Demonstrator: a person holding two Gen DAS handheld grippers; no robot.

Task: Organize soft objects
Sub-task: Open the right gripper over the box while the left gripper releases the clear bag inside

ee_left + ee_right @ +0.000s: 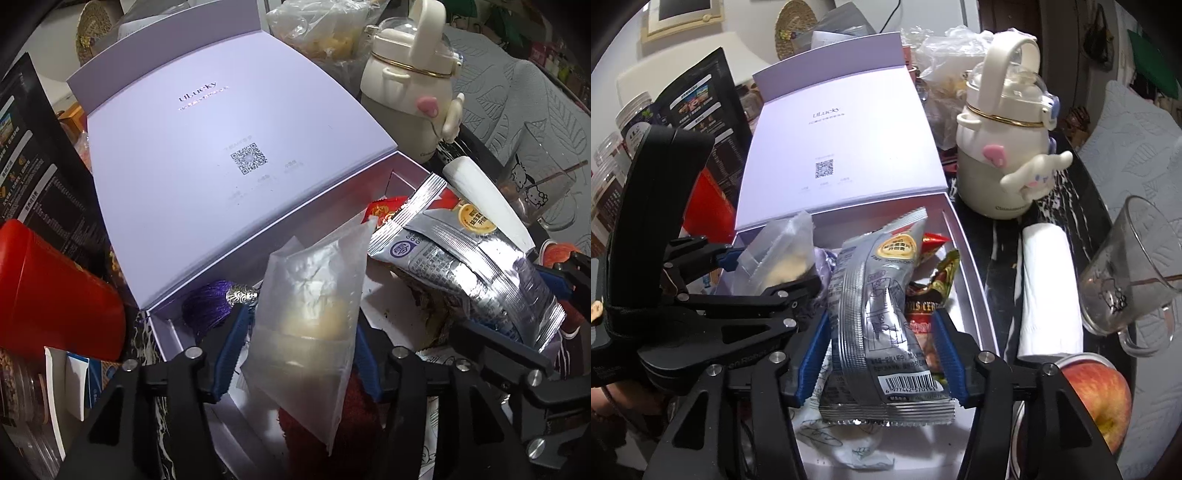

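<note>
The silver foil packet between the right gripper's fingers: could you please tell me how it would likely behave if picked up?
The silver foil packet is creased and bent, so it would probably flop rather than stay stiff. Its glossy film looks slippery against the fingers. It seems thin and flat, so likely light.

Silver pouch (882, 314) is showing glossy, ribbed foil; translucent packet (310, 306) looking matt, frosted plastic; lilac box lid (207, 155) appearing smooth, matt card.

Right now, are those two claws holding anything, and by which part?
Nothing seems gripped. The left gripper stands open around the clear pouch, and the right gripper is open around the silver packet, both over the box.
</note>
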